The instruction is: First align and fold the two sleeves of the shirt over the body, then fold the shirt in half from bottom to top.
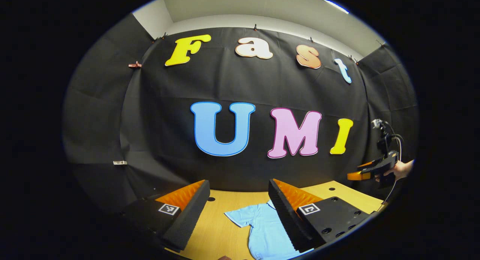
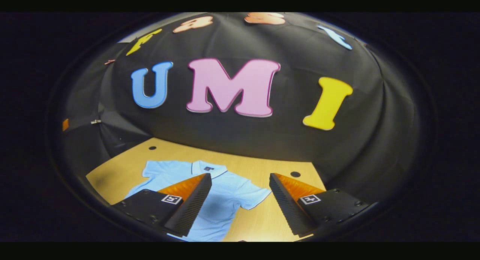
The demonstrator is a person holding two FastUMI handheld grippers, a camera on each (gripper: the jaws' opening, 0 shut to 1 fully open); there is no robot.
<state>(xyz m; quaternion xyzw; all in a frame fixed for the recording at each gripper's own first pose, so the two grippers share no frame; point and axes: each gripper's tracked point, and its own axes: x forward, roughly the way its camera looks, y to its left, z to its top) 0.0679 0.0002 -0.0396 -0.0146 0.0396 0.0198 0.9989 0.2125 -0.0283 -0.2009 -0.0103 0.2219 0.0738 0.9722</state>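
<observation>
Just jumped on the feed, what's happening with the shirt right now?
The light blue shirt lies flat and unfolded on the wooden table, both sleeves spread out. The left gripper and right gripper hang above it, fingers apart, holding nothing. Folding has not begun.

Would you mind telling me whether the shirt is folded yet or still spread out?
Spread out. The shirt lies flat on the table, collar away, both short sleeves sticking out sideways, none folded over the body.

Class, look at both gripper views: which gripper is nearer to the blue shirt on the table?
Hard to call. The left gripper hangs open above the shirt; the right gripper hangs open over its other sleeve. Neither touches it.
</observation>
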